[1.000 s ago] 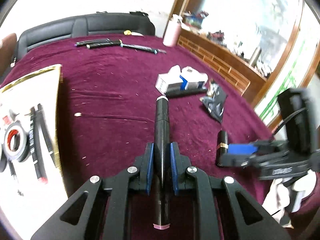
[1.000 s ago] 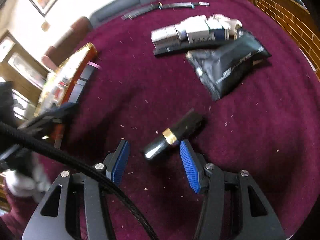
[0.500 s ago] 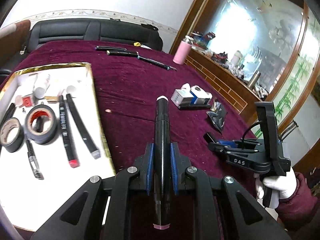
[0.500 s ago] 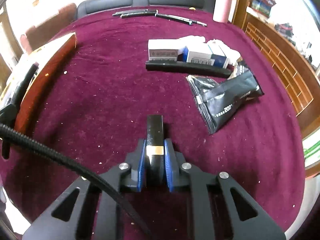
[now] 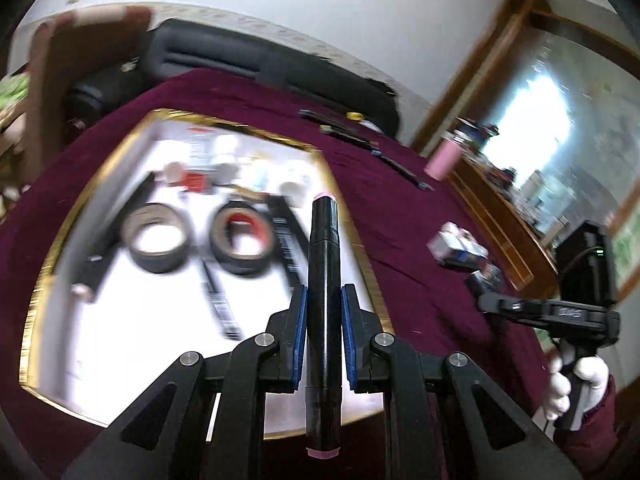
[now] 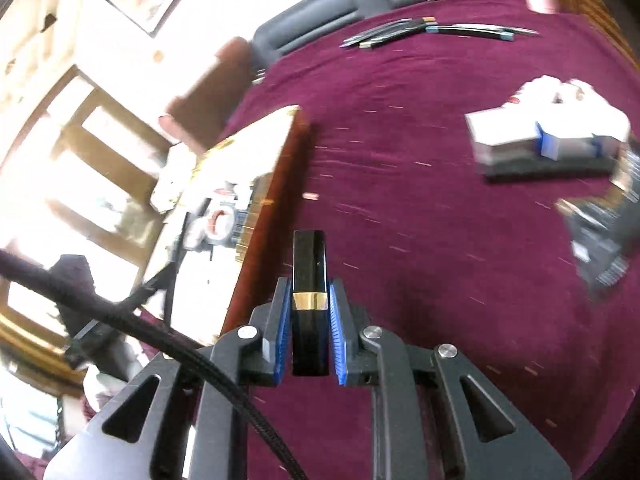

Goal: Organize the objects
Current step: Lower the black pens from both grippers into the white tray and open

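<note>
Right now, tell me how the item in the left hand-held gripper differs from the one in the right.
The black marker in the left hand-held gripper is long, slim and round, with pale pink end caps. The black tube in the right hand-held gripper is short, stubby and flat-sided, with a gold band. Both are glossy black, clamped and pointing forward along the fingers.

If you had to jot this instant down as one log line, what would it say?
left gripper: shut on long black marker | right gripper: shut on black gold-banded tube | gold-rimmed white tray: below marker
</note>
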